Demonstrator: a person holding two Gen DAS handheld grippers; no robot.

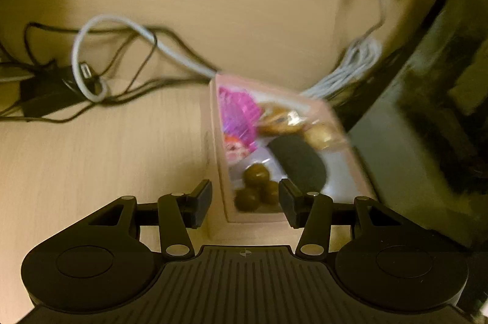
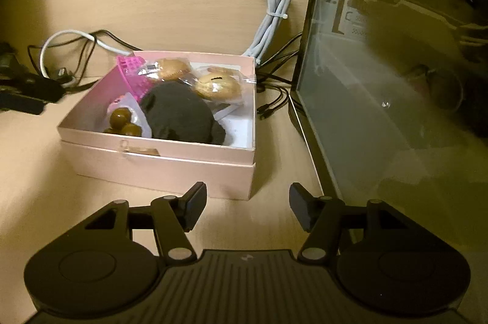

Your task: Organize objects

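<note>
A pink box (image 2: pixel 158 168) stands on the wooden desk, holding a black cloth bundle (image 2: pixel 180 113), a pink mesh item (image 2: pixel 132 70), wrapped pastries (image 2: pixel 216 86) and dark brown balls (image 2: pixel 122 119). My right gripper (image 2: pixel 247 209) is open and empty, just in front of the box's near right corner. In the blurred left wrist view, my left gripper (image 1: pixel 245 203) is open and empty above the box's near rim (image 1: pixel 259 217), over the brown balls (image 1: pixel 254 186). The black bundle (image 1: pixel 300 162) and pink item (image 1: pixel 236 113) lie beyond.
A glass-sided computer case (image 2: pixel 381 98) stands right of the box. A bundled white cable (image 2: pixel 271 22) and black wires (image 2: pixel 274 86) lie behind it. More cables (image 1: pixel 100 49) and a black adapter (image 1: pixel 45 95) lie to the left on the desk.
</note>
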